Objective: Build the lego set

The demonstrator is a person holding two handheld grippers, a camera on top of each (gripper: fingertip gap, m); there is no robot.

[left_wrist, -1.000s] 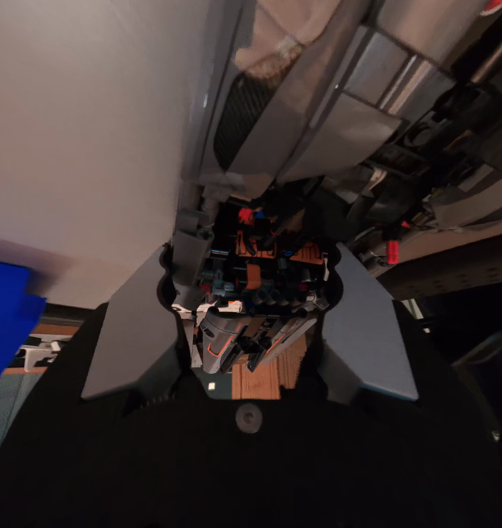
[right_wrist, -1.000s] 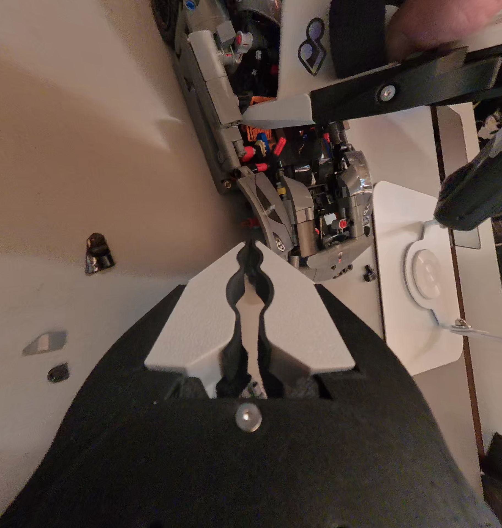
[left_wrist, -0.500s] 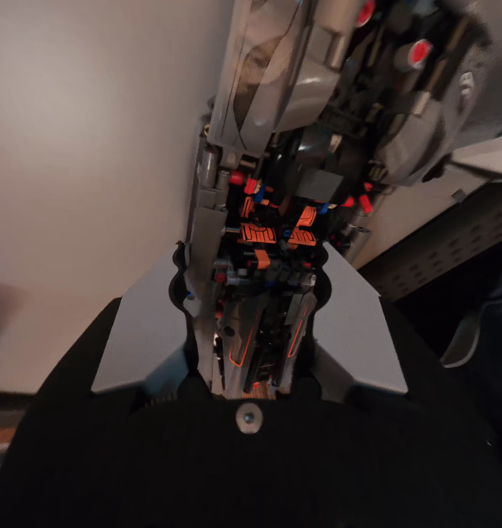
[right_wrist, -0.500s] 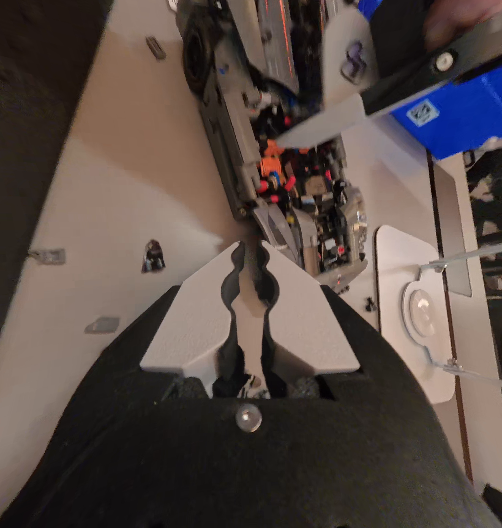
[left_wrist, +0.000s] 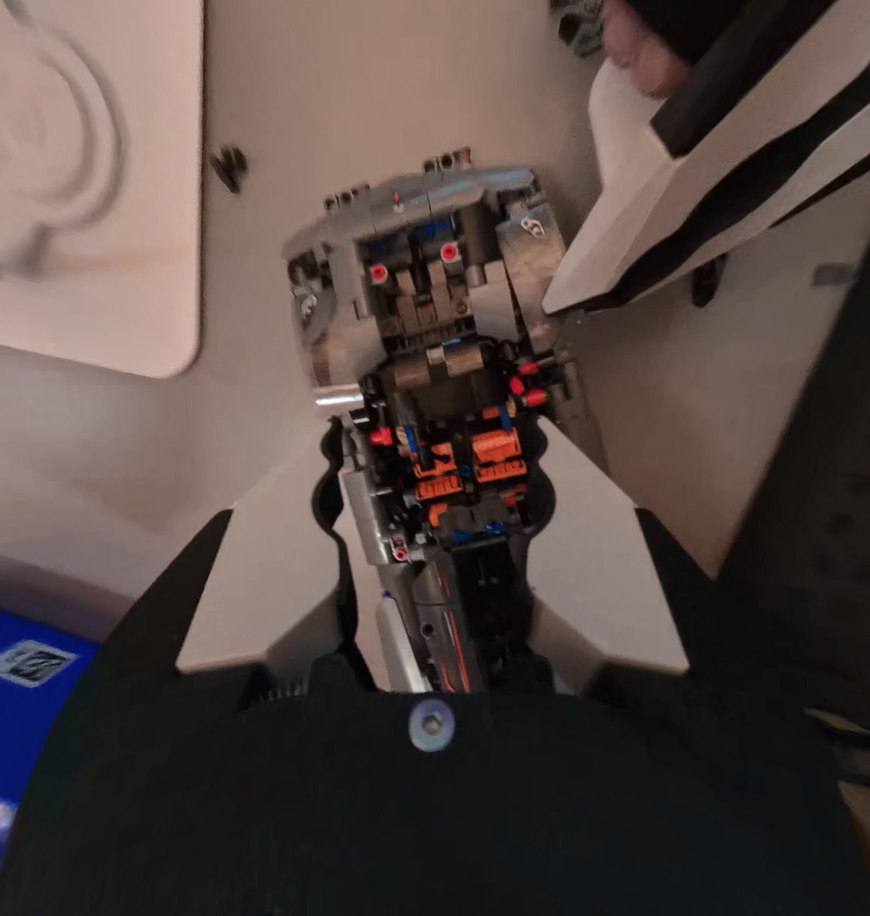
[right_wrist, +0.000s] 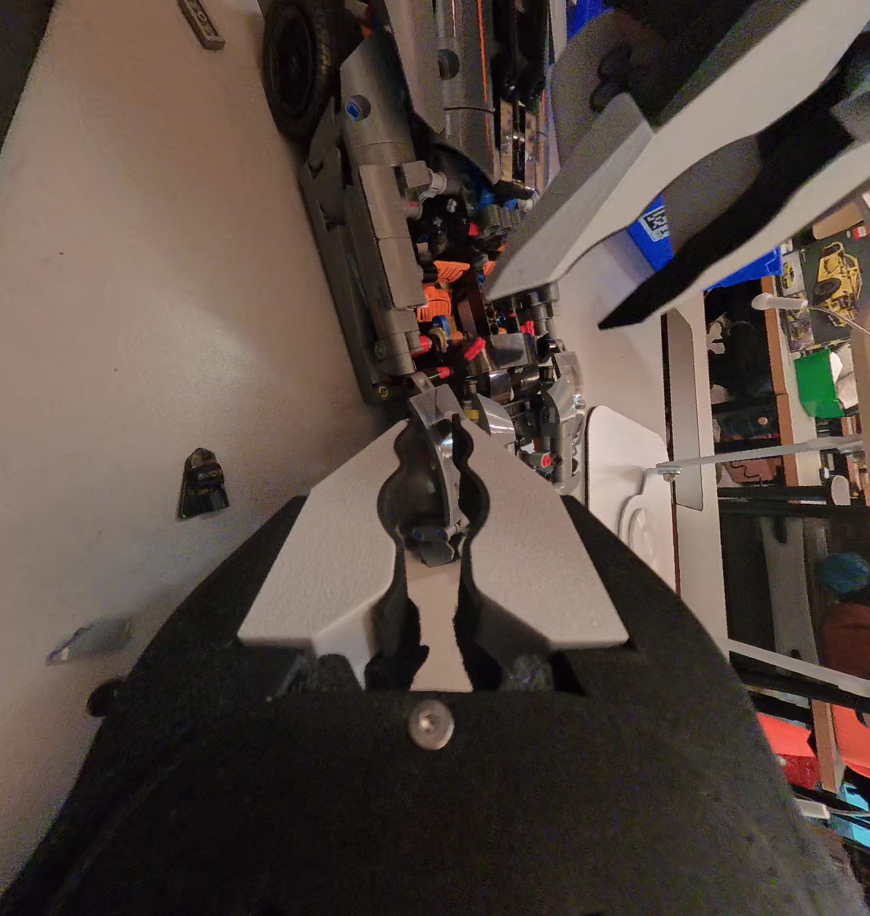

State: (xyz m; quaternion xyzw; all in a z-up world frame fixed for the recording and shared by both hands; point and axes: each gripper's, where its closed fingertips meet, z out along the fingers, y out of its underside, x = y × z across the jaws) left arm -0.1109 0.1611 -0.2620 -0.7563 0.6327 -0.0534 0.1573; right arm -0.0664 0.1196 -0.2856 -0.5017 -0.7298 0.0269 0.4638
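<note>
Left jaws clamped around the lego car [left_wrist: 438,446] mid-body, right jaws pinching its curved grey panel [right_wrist: 440,476].

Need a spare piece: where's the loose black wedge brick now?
Right wrist view, left side: the black wedge lies alone on the white table, left of the right gripper.

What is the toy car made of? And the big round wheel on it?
The toy car looks like hard plastic: smooth grey panels with shiny highlights and small snap-together pieces. Its wheel looks like matte black rubber, dull with no shine, though it could be plastic.
</note>
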